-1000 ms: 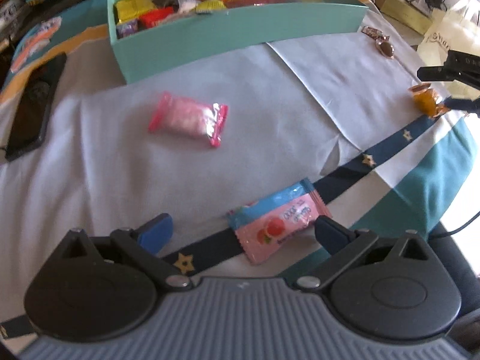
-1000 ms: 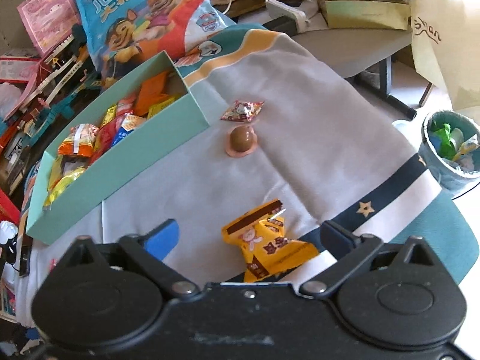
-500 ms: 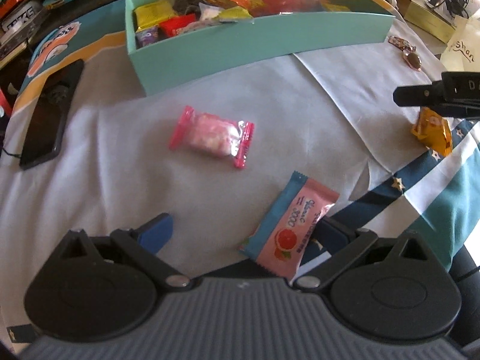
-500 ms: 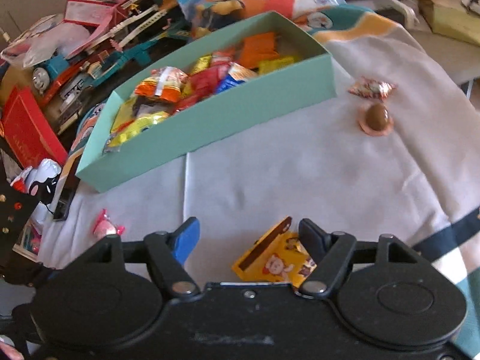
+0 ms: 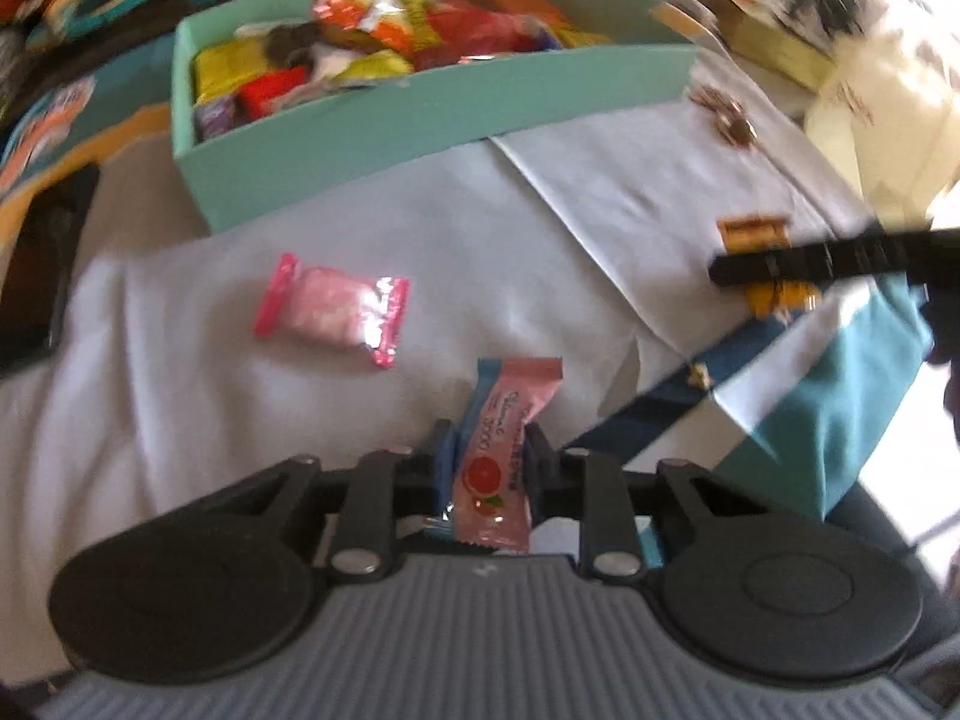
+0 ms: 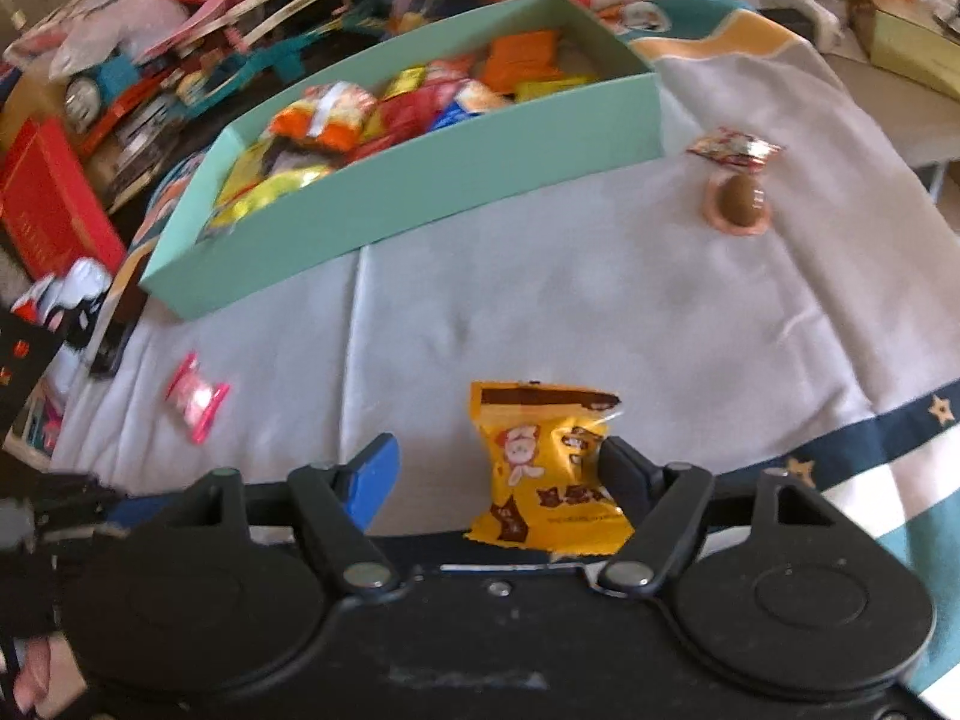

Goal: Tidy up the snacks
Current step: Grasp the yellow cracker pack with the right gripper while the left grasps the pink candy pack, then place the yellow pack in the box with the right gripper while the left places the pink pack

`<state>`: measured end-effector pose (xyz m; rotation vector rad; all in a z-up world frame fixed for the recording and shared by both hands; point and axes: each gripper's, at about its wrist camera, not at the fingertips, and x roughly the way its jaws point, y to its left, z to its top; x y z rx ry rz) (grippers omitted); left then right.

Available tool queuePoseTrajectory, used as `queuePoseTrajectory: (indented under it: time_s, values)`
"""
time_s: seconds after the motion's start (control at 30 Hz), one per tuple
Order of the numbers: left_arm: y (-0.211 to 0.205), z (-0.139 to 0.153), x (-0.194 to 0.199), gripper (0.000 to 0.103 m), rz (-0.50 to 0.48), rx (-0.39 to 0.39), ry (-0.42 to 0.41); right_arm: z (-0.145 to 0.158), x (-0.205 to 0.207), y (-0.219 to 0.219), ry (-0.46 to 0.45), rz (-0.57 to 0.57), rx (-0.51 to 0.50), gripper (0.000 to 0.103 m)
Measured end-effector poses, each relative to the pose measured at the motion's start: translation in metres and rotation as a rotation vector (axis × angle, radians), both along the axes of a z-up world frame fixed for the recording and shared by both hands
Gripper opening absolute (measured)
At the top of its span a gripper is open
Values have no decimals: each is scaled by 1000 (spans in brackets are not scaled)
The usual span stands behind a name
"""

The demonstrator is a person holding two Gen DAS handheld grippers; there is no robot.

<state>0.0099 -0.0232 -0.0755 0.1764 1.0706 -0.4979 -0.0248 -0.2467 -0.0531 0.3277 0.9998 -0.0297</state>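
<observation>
My left gripper (image 5: pixel 489 441) is closing; its pads press on the sides of a pink and blue sachet (image 5: pixel 510 414), which stands on edge just above the grey cloth. A pink wrapped candy (image 5: pixel 333 315) lies further ahead, in front of the teal box (image 5: pixel 420 126) full of snacks. My right gripper (image 6: pixel 498 453) stands open around a yellow packet (image 6: pixel 546 468) on the cloth. Its right finger touches the packet and the blue-padded left finger is well apart. From the left wrist view, a right finger (image 5: pixel 780 267) crosses that yellow packet (image 5: pixel 753 234).
A chocolate egg (image 6: pixel 737 204) and a red wrapper (image 6: pixel 735 147) lie at the box's right end. A black phone (image 5: pixel 36 276) sits at the cloth's left. Toys and boxes crowd behind the teal box (image 6: pixel 420 192). The cloth's striped edge (image 6: pixel 870 438) falls away on the right.
The left jaws have gone from wide open to pressed on the pink and blue sachet, which turned upright. The right gripper swung left toward the box and narrowed around the yellow packet.
</observation>
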Motion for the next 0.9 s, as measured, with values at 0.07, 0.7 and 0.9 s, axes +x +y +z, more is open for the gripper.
queuePoseTrajectory:
  time_s: [0.07,0.7,0.9]
  values:
    - [3,0,1,22,17,-18,11,2,-1,8,-3,24,-41,71]
    - [-2,8,-6,19,35,16,-23,9,-11,14,-45,-3,-143,31]
    - [5,26,3,19,71,-50,-17,19,-8,12,-76,-17,-86,31]
